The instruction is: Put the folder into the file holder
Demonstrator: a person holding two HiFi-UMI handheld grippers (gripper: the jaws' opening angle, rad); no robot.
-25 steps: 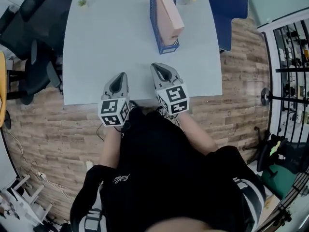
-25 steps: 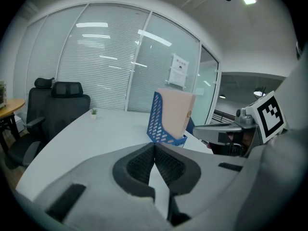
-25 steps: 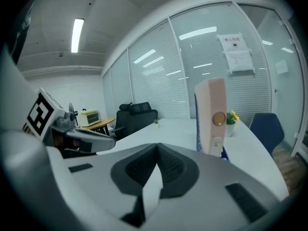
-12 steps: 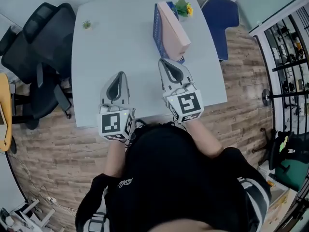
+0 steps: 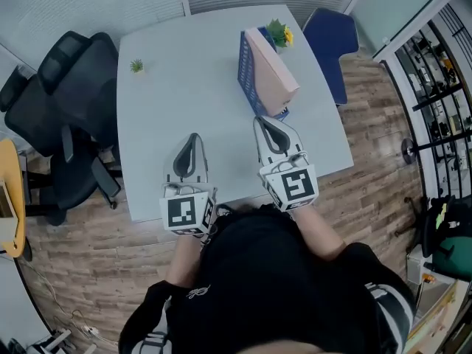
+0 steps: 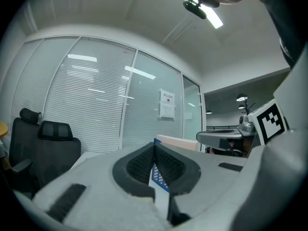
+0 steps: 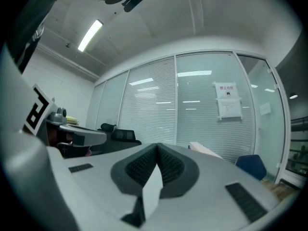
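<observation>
A pink folder [image 5: 271,80] stands inside the blue file holder [image 5: 247,71] at the far right of the pale table [image 5: 177,65]. My left gripper [image 5: 193,137] hovers over the table's near part, left of the holder, shut and empty. Just short of the holder's near end is my right gripper [image 5: 263,119], also shut with nothing between its pads. In the left gripper view the folder [image 6: 175,140] and a strip of the holder [image 6: 158,176] show past the closed fingertips [image 6: 154,144]. The right gripper view has the folder [image 7: 204,149] beyond its shut pads [image 7: 156,146].
Black office chairs [image 5: 66,116] crowd the table's left side and a blue chair [image 5: 332,32] stands at its far right. A small green plant [image 5: 136,66] and a flowering pot [image 5: 278,32] sit near the far edge. Glass walls with blinds lie beyond.
Both grippers have risen and come forward from the table's near edge to above its near part, closer to the file holder. Both stayed shut.
</observation>
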